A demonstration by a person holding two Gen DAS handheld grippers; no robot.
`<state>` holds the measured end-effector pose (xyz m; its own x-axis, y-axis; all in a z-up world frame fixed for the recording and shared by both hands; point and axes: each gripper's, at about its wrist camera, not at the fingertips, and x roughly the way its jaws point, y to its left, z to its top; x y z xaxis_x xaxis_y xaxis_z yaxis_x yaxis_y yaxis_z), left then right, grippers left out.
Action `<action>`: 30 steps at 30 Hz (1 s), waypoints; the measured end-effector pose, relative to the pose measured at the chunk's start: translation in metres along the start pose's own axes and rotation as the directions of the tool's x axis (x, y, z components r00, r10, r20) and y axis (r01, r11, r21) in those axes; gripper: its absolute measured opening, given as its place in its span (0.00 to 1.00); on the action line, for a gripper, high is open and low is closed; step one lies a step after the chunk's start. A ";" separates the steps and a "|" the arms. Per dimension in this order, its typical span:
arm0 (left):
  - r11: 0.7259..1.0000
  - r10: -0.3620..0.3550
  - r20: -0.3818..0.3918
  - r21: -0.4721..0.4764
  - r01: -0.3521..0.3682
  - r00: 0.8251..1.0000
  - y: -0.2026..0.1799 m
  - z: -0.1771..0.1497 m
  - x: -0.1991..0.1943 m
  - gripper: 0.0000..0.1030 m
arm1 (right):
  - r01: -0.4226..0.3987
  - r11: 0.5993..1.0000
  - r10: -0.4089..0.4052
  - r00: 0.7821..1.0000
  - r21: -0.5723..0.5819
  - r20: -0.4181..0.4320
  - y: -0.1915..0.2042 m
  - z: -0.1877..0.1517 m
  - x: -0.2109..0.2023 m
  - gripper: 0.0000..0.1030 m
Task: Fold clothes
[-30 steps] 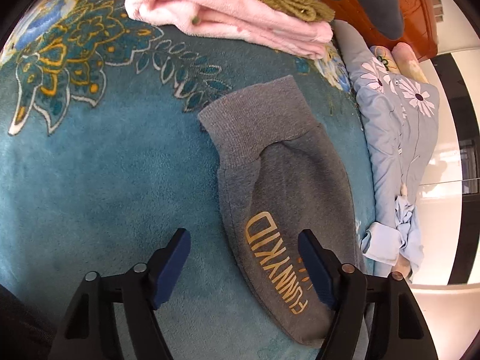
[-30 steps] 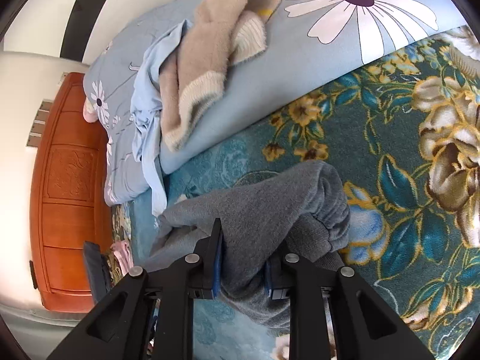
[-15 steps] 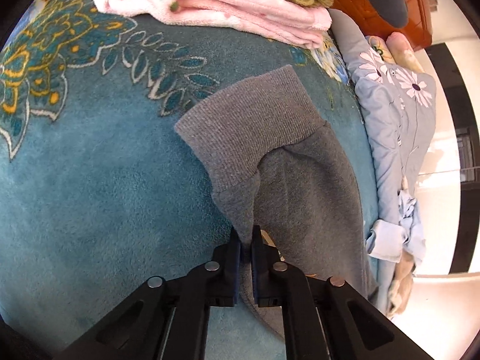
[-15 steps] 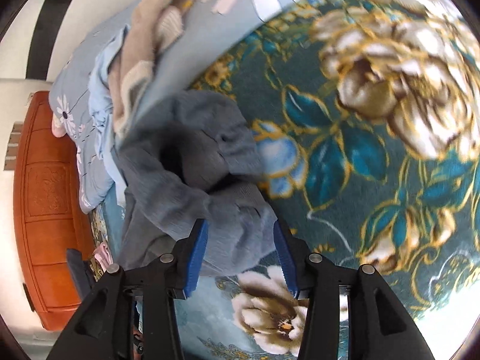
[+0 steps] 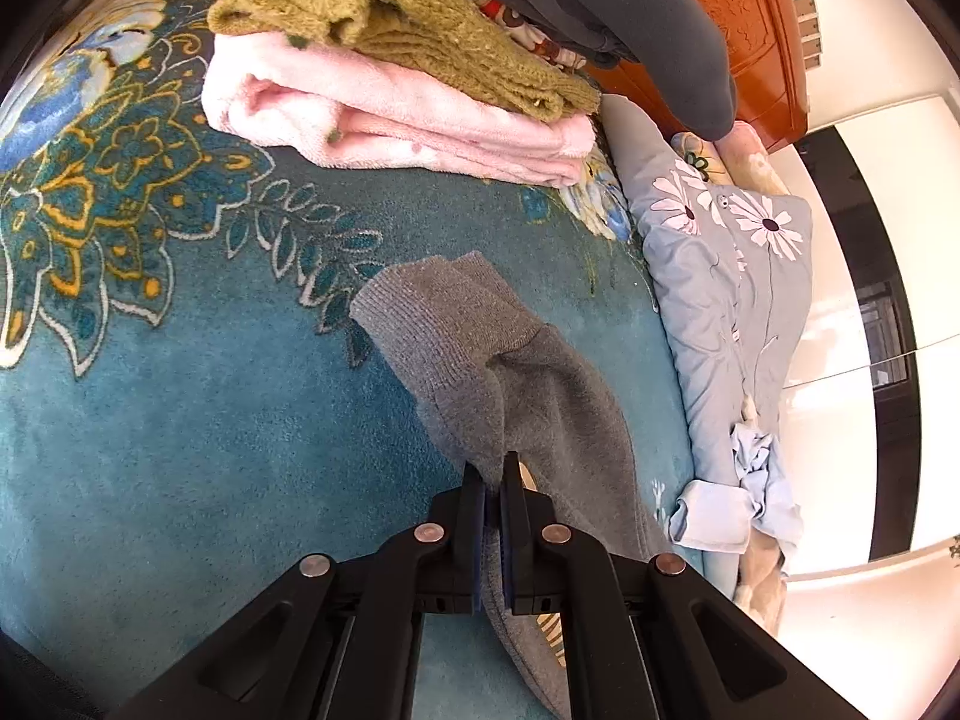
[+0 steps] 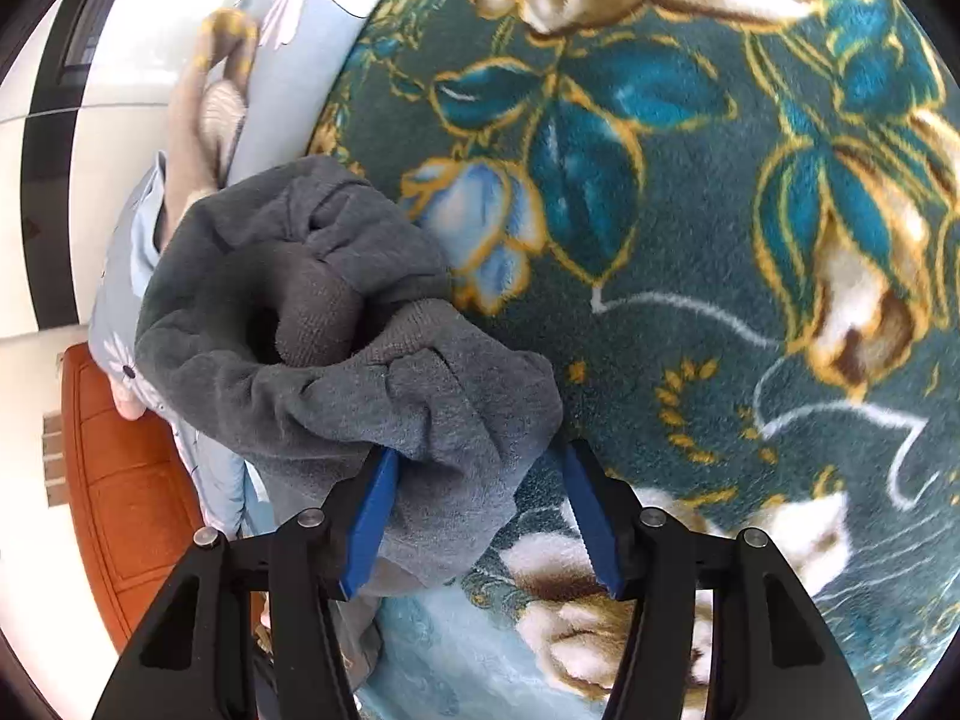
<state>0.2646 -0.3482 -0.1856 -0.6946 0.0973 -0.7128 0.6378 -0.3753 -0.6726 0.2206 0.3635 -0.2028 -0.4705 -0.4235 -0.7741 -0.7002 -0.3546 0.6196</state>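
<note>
A grey sweatshirt point(image 5: 528, 396) lies on the teal floral blanket point(image 5: 180, 420). Its ribbed hem points toward the stack at the back. My left gripper point(image 5: 493, 480) is shut on a pinched fold of the grey sweatshirt near its left edge. In the right wrist view the bunched end of the grey sweatshirt point(image 6: 336, 354) sits between the blue pads of my right gripper point(image 6: 480, 516). The right jaws stand open, with the cloth resting against the left pad point(image 6: 372, 516).
A folded pink garment point(image 5: 390, 114) with an olive knit point(image 5: 408, 30) on top lies at the back. A dark garment point(image 5: 630, 12) hangs above them. A light blue floral quilt point(image 5: 738, 300) with loose clothes point(image 5: 750, 492) runs along the right. An orange wooden headboard point(image 6: 132, 480) stands behind.
My left gripper closed on a fold of the grey sweatshirt and pulled back with it. My right gripper opened, releasing the bunched end.
</note>
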 end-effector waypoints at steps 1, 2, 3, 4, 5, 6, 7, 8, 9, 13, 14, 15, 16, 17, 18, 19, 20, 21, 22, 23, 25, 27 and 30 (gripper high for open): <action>1.000 -0.005 -0.003 -0.005 0.005 1.000 0.000 0.001 0.001 0.04 | -0.014 1.000 0.014 1.000 0.010 0.001 0.004 -0.005 0.004 0.56; 1.000 -0.011 -0.005 -0.010 0.011 1.000 0.000 0.002 0.001 0.04 | -0.023 1.000 0.023 1.000 0.010 -0.003 0.010 -0.010 0.007 0.56; 1.000 -0.015 -0.007 -0.012 0.015 1.000 0.001 0.003 0.001 0.04 | -0.015 1.000 0.015 1.000 0.004 0.005 0.017 -0.012 0.007 0.56; 1.000 -0.019 -0.006 -0.011 0.019 1.000 0.001 0.003 -0.002 0.04 | -0.008 1.000 0.008 1.000 -0.003 0.014 0.024 -0.014 0.006 0.53; 1.000 -0.024 -0.006 -0.012 0.024 1.000 0.003 0.002 -0.006 0.04 | -0.010 1.000 0.011 0.999 -0.015 0.033 0.031 -0.015 0.001 0.39; 0.999 -0.031 -0.007 -0.017 0.031 1.000 0.003 0.002 -0.006 0.04 | -0.005 1.000 0.006 0.999 -0.030 0.042 0.038 -0.016 -0.004 0.33; 0.999 -0.040 -0.010 -0.024 0.040 0.999 0.003 0.002 -0.005 0.04 | 0.007 0.999 -0.005 0.999 -0.043 0.047 0.046 -0.016 -0.010 0.29; 0.998 -0.049 -0.015 -0.031 0.049 0.999 0.004 0.001 -0.006 0.04 | 0.007 0.998 -0.004 0.999 -0.058 0.052 0.055 -0.015 -0.018 0.23; 0.998 -0.057 -0.023 -0.036 0.057 0.998 0.005 0.000 -0.006 0.04 | 0.007 0.997 -0.002 0.998 -0.073 0.056 0.065 -0.015 -0.026 0.22; 0.996 -0.083 -0.055 0.010 0.084 0.995 -0.004 -0.004 -0.010 0.04 | -0.032 0.970 0.061 0.992 -0.241 0.113 0.125 -0.013 -0.079 0.17; 0.996 -0.085 -0.060 0.034 0.087 0.995 -0.008 -0.006 -0.012 0.04 | -0.051 0.954 0.093 0.987 -0.295 0.130 0.140 -0.016 -0.098 0.17; 0.994 -0.088 -0.064 0.053 0.092 0.994 -0.011 -0.007 -0.015 0.04 | -0.072 0.932 0.132 0.980 -0.356 0.147 0.153 -0.020 -0.118 0.17; 0.993 -0.092 -0.066 0.066 0.097 0.994 -0.013 -0.008 -0.017 0.04 | -0.088 0.905 0.170 0.972 -0.417 0.163 0.164 -0.025 -0.139 0.17; 0.992 -0.097 -0.067 0.074 0.102 0.993 -0.014 -0.009 -0.019 0.04 | -0.082 0.873 0.193 0.964 -0.482 0.185 0.171 -0.032 -0.154 0.17; 0.992 -0.095 -0.064 0.079 0.100 0.993 -0.015 -0.010 -0.020 0.04 | -0.072 0.839 0.212 0.956 -0.539 0.202 0.176 -0.038 -0.168 0.17; 0.993 -0.084 -0.058 0.083 0.089 0.995 -0.016 -0.010 -0.022 0.04 | -0.048 0.829 0.191 0.961 -0.557 0.202 0.168 -0.039 -0.168 0.17; 0.993 -0.076 -0.051 0.084 0.080 0.996 -0.016 -0.010 -0.023 0.04 | -0.021 0.822 0.163 0.966 -0.569 0.201 0.158 -0.041 -0.167 0.17; 0.994 -0.070 -0.044 0.080 0.074 0.997 -0.015 -0.010 -0.026 0.04 | 0.027 0.848 0.080 0.981 -0.529 0.178 0.132 -0.042 -0.151 0.17; 0.995 -0.065 -0.036 0.076 0.068 0.997 -0.014 -0.009 -0.028 0.04 | 0.078 0.868 -0.003 0.988 -0.490 0.152 0.107 -0.043 -0.136 0.17; 0.995 -0.058 -0.027 0.076 0.060 0.998 -0.013 -0.009 -0.031 0.04 | 0.131 0.883 -0.085 0.989 -0.451 0.122 0.082 -0.044 -0.120 0.17; 0.995 -0.036 -0.001 0.088 0.035 0.999 -0.013 -0.008 -0.037 0.04 | 0.167 0.911 -0.158 0.986 -0.378 0.055 0.035 -0.050 -0.095 0.17; 0.996 -0.022 0.014 0.086 0.021 1.000 -0.011 -0.008 -0.040 0.04 | 0.172 0.921 -0.181 0.983 -0.351 0.006 0.007 -0.059 -0.078 0.17; 0.996 -0.007 0.028 0.084 0.005 1.000 -0.010 -0.008 -0.043 0.04 | 0.199 0.897 -0.216 0.976 -0.396 0.000 0.002 -0.064 -0.071 0.17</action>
<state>0.2907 -0.3415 -0.1498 -0.7080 0.0740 -0.7023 0.6045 -0.4507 -0.6569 0.2870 0.3394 -0.1381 -0.3077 -0.3371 -0.8898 -0.5085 -0.7321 0.4532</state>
